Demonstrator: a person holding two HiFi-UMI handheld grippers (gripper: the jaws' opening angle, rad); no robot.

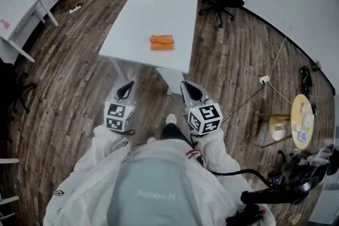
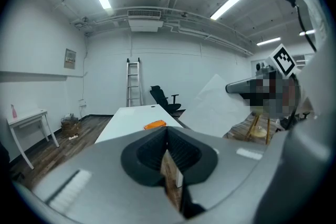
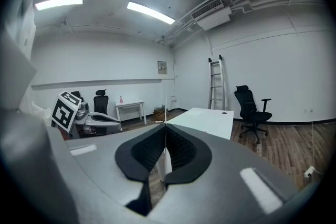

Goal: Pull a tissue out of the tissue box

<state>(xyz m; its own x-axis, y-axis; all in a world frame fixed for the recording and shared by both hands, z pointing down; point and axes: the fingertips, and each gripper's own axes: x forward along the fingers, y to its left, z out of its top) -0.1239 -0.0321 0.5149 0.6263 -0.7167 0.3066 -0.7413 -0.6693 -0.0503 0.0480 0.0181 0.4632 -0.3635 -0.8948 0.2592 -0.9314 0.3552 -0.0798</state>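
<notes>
Both grippers were shut and empty. We held the left gripper (image 1: pixel 127 87) and right gripper (image 1: pixel 186 85) out in front of us, jaws pressed together with nothing between them. The orange tissue box (image 1: pixel 162 42) sat on the white table (image 1: pixel 143 13), well apart from both. Risks as we judged them: reaching in with closed jaws would just nudge the box, and pulling with one gripper alone could drag or lift the light box. We couldn't tell from here whether a tissue poked out.
</notes>
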